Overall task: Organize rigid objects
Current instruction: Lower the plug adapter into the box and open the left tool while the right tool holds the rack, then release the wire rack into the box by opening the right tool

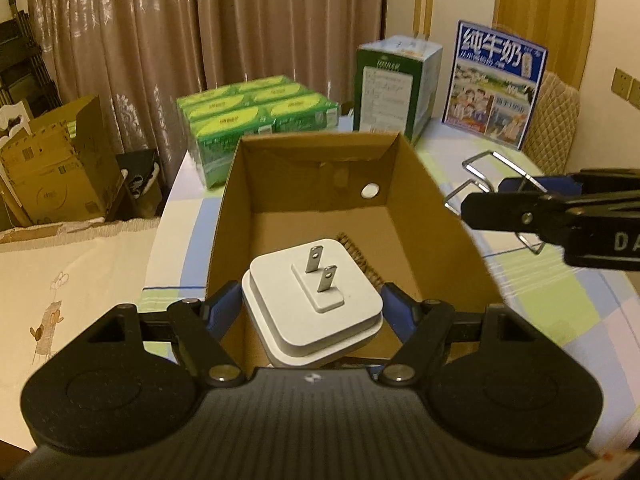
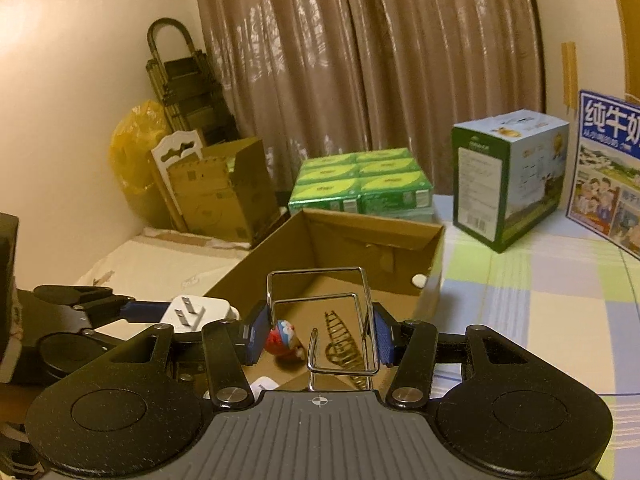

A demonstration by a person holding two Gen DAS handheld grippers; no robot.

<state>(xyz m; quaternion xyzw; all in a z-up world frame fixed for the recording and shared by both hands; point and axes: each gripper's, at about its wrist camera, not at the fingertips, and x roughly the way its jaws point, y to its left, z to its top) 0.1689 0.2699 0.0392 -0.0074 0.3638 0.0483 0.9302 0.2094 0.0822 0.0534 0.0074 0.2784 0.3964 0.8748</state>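
Checked tablecloth point(image 1: 560, 320), open brown cardboard box point(image 1: 440, 216): left gripper point(image 1: 312, 304) clamps white two-prong plug adapter point(image 1: 316, 304) above it; right gripper point(image 2: 320, 336) clamps bent chrome wire rack point(image 2: 320, 304), alongside.

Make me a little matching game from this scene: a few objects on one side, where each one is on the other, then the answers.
Things:
1. white plug adapter
2. wire rack
3. toy figure
4. green cartons

Places:
A. lying inside the cardboard box
B. held in the left claw
C. on the table behind the box
D. held in the right claw

Pairs: 1-B, 2-D, 3-A, 4-C
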